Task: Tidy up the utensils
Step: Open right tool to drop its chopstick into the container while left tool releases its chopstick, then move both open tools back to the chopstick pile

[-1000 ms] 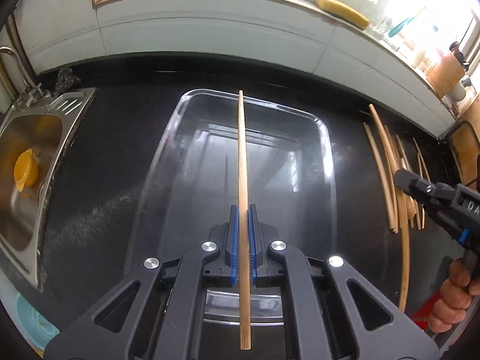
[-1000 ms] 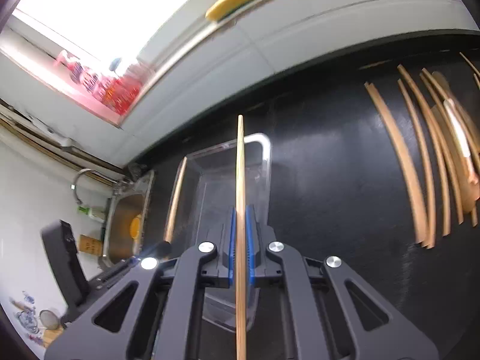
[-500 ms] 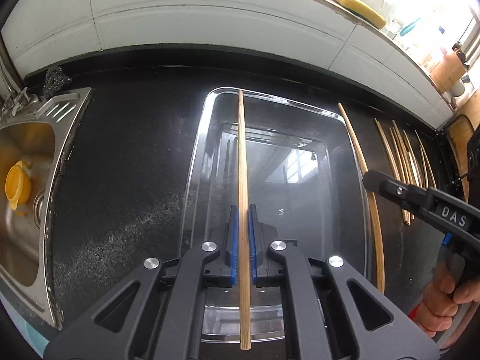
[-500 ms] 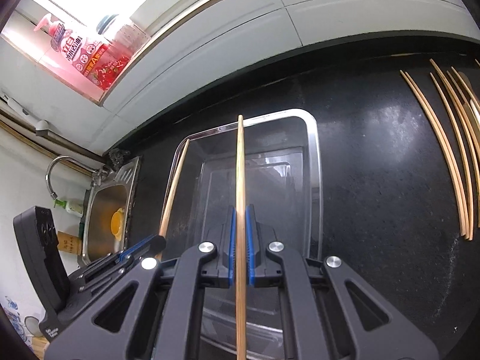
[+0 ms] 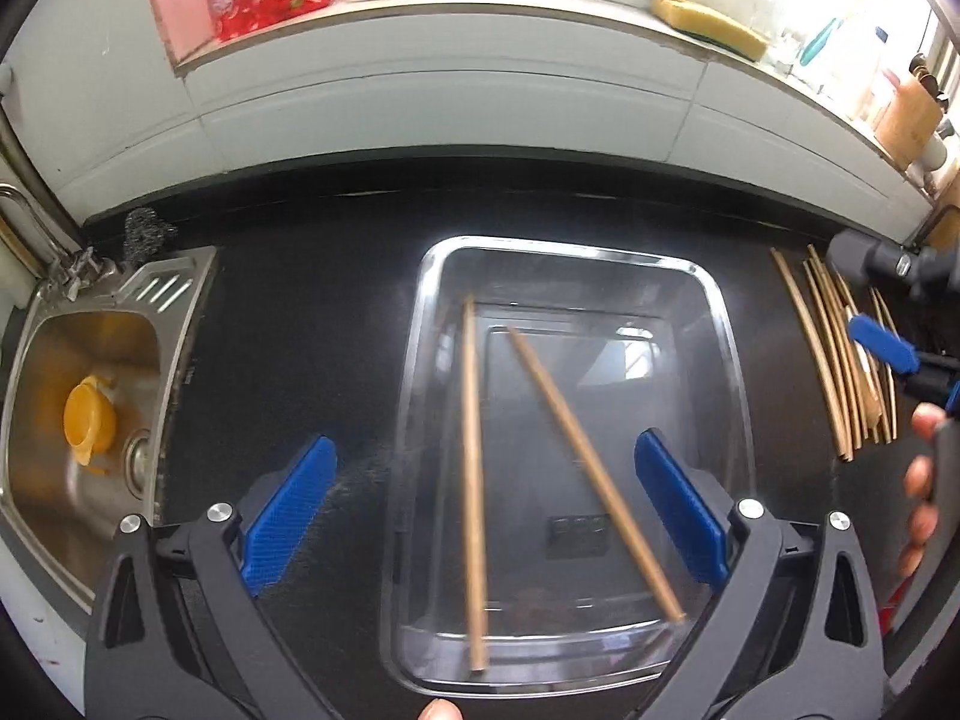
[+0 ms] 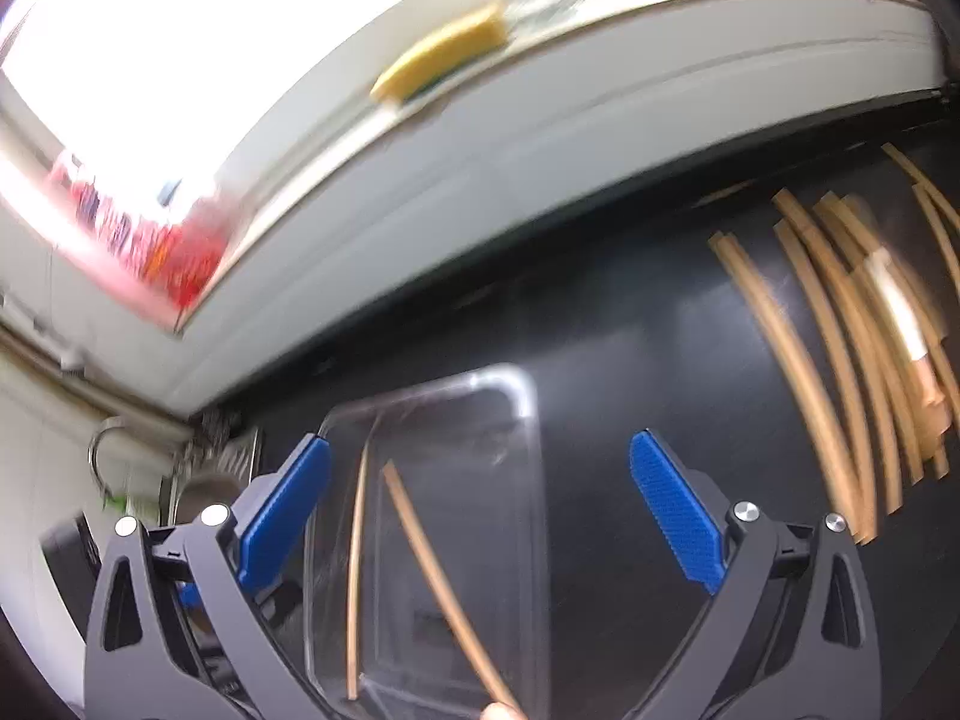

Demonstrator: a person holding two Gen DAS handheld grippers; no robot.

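Above the clear tray, the left gripper has just been opening; its blue pads stand wide apart with nothing pinched. Below it two chopsticks lie loose inside the tray, one lengthwise, the other slanted across toward the near right corner. Off to the right, the right gripper has likewise just spread, empty too. More chopsticks lie bunched on the black counter right of the tray, and a steel sink sits to the left
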